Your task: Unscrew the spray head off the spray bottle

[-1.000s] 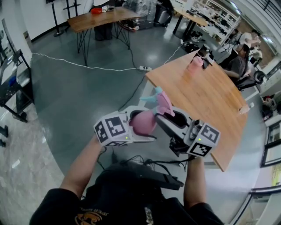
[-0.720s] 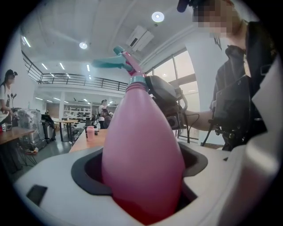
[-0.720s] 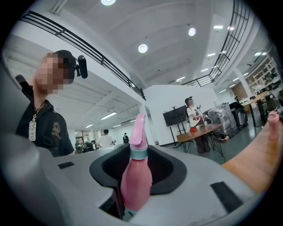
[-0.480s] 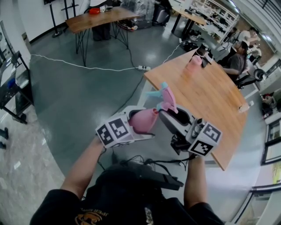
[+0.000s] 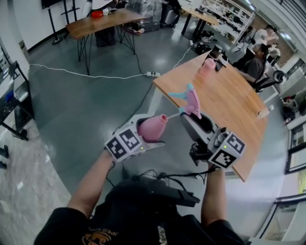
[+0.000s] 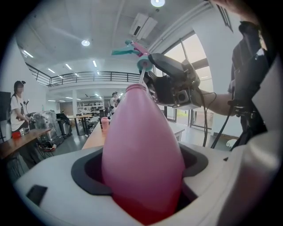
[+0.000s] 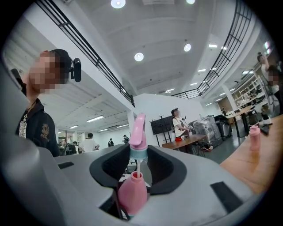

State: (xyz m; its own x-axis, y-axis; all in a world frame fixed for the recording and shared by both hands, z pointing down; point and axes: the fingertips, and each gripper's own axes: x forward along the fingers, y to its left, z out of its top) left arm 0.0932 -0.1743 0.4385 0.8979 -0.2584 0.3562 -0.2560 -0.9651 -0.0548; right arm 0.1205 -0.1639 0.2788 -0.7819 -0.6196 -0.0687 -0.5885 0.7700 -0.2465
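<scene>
Evidently the pink teardrop-shaped plastic spray bottle (image 5: 152, 128) sits clamped in my left gripper (image 5: 149, 138), held in the air off the wooden table's (image 5: 229, 110) near edge. The pink-and-teal spray head (image 5: 191, 99) looks unscrewed. My right gripper (image 5: 190, 117) pinches its collar, with only the thin white dip tube (image 5: 172, 114) in the mouth. Next, I reckon, draw the head straight away until the tube clears.

To the right, a long wooden desk (image 5: 229, 110); at its far end a pink container (image 5: 209, 67) beside some dark gear (image 5: 217, 51), at its right edge a small pale thing (image 5: 262, 114), too small to tell. To the left, grey floor (image 5: 71, 115) with a white cable (image 5: 81, 71) ending in a power strip (image 5: 154, 74). Far left, a second desk (image 5: 103, 21) bearing a red thing (image 5: 97, 14).
</scene>
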